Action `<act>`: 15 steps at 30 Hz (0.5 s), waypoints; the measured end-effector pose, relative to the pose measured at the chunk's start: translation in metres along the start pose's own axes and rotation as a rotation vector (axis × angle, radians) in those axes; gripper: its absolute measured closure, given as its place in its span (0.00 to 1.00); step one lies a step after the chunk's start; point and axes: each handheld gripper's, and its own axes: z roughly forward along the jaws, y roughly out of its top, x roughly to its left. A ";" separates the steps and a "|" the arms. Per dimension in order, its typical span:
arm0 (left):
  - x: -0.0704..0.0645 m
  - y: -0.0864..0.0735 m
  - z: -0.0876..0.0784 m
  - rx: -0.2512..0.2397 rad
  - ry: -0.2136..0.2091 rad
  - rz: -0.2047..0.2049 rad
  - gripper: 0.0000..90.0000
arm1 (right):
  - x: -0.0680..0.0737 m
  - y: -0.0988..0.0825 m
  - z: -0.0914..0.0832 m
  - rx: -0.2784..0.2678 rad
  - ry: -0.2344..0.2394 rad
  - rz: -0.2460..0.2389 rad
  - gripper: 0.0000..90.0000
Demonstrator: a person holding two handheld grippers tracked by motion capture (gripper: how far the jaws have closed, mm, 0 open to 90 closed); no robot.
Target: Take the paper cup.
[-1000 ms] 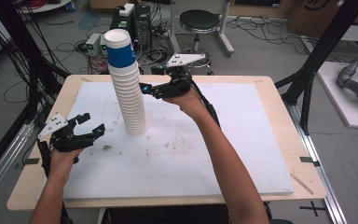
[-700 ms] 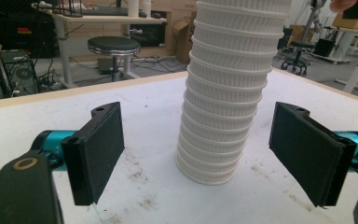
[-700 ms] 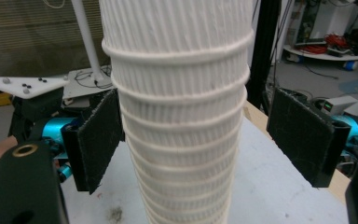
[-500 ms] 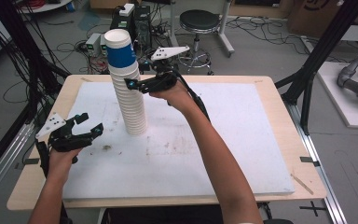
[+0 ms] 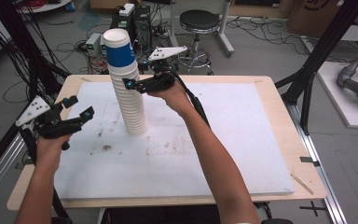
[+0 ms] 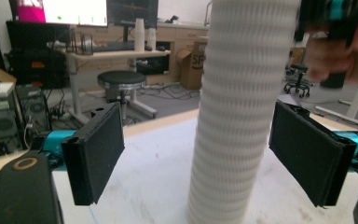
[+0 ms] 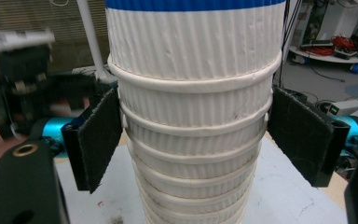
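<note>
Site: I read this as a robotics lab | test table [image 5: 279, 140] on black metal framing [image 5: 328, 42] | cables [image 5: 261, 28] strewn over the floor | electronics boxes [image 5: 135, 18], 1 stool [image 5: 198, 21] | monitors [image 6: 84, 11] on a far desk [image 6: 121, 53]

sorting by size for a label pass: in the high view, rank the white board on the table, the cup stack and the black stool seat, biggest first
1. white board
2. cup stack
3. black stool seat, though it sits farther from the camera, so its true size against the stack is unsure.
</note>
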 end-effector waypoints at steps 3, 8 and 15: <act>-0.001 0.021 0.006 -0.019 -0.027 0.017 0.20 | 0.000 0.000 0.000 0.001 -0.001 -0.005 0.21; -0.009 0.076 0.029 -0.035 -0.127 0.069 0.20 | 0.000 0.000 0.000 0.000 0.000 -0.006 0.21; -0.018 0.113 0.053 -0.029 -0.183 0.092 0.20 | 0.000 0.000 0.000 -0.001 -0.001 -0.004 0.21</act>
